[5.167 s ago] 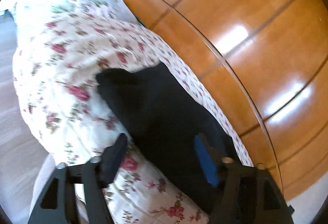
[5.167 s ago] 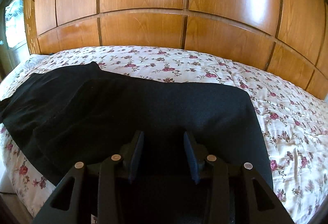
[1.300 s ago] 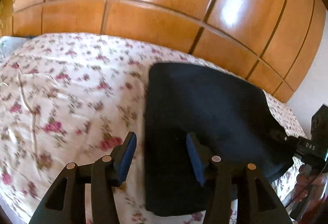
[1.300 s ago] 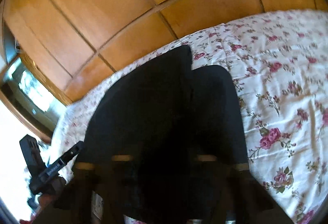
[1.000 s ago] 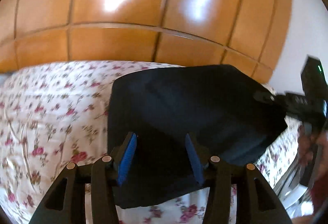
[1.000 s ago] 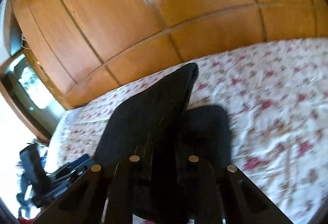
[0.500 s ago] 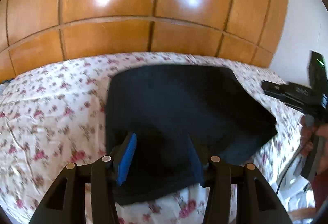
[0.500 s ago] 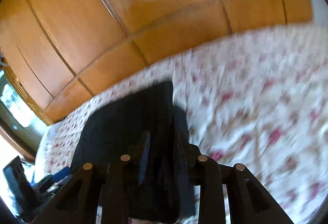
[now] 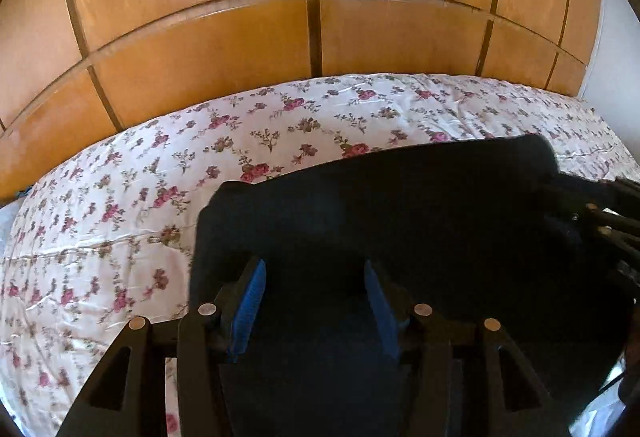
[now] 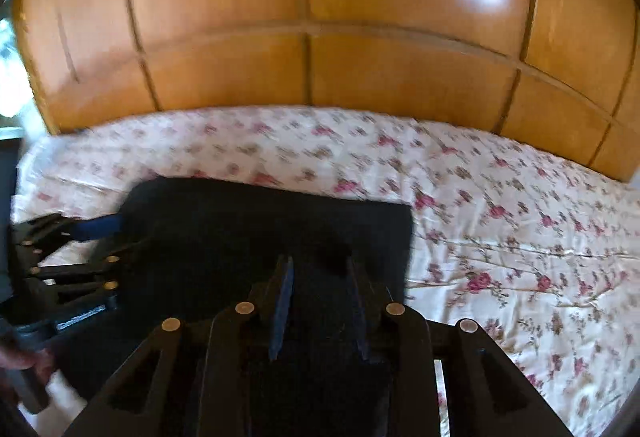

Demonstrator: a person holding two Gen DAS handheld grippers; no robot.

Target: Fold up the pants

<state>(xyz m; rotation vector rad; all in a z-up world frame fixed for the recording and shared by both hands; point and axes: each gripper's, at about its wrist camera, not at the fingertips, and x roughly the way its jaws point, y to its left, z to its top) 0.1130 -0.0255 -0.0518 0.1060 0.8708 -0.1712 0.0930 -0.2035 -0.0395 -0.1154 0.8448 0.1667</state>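
Note:
The black pants lie folded into a flat dark block on the floral bedspread. My left gripper hangs over their near left part, its jaws opening, blue pads apart and pressing on nothing. In the right wrist view the pants fill the lower middle. My right gripper stands over their near right part with a narrow gap between its fingers and no cloth pinched. The left gripper's blue pad shows at the pants' left edge.
A glossy wooden wardrobe runs along the far side of the bed. Bare bedspread stretches right of the pants, and more lies to their left. A hand holds the left gripper's handle at the lower left.
The right gripper has let go of the raised fold of pants and its jaws have parted. The pants now lie flat. Both grippers swung round and came in over the pants.

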